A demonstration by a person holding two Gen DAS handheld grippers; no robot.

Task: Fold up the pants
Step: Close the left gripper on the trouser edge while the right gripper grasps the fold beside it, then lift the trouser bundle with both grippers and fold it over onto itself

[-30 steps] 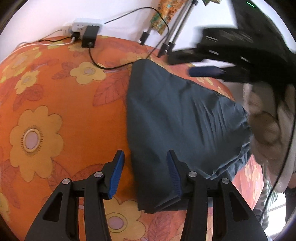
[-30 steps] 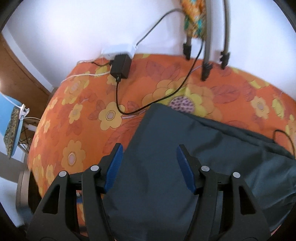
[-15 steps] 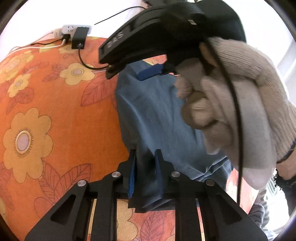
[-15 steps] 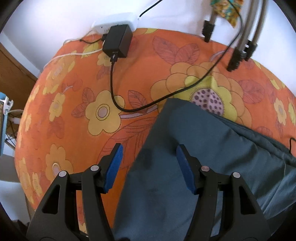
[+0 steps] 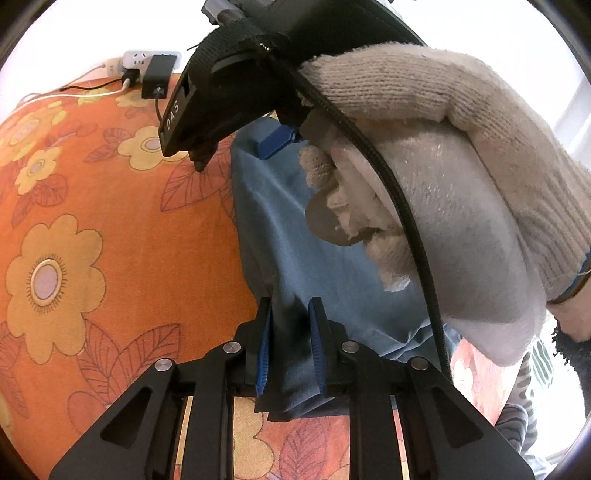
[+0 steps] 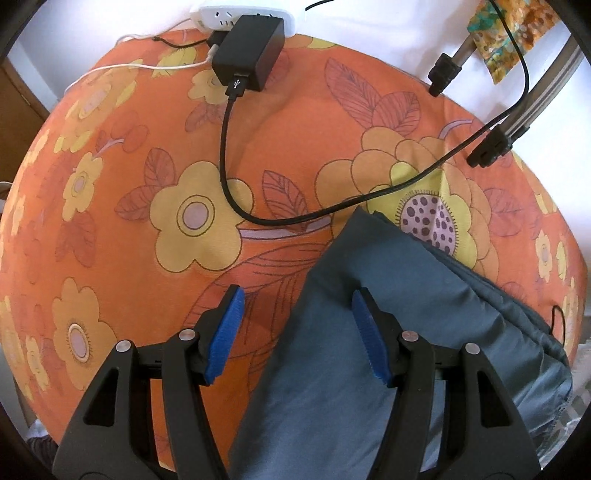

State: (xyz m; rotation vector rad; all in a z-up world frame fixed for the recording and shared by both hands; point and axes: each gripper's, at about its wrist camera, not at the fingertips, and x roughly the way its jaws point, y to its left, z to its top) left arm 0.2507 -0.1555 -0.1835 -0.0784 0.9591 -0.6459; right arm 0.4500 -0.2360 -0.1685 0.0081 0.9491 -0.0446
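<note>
The dark blue-grey pants (image 5: 295, 236) lie folded on the orange flowered bed cover (image 5: 92, 229). My left gripper (image 5: 290, 345) is shut on the near corner of the pants, with cloth bunched between its blue pads. My right gripper (image 6: 297, 332) is open, its jaws straddling the left edge of the pants (image 6: 347, 332) near their far corner. In the left wrist view the right gripper's body and the gloved hand holding it (image 5: 424, 177) hang over the pants and hide much of them.
A white power strip (image 6: 243, 16) with a black adapter (image 6: 249, 57) sits at the bed's far edge; its black cable (image 6: 229, 177) runs across the cover just beyond the pants. Tripod legs (image 6: 487, 147) stand at the far right by the white wall.
My left gripper has closed on the near corner of the pants. My right gripper has moved forward and lower toward the far corner, still open.
</note>
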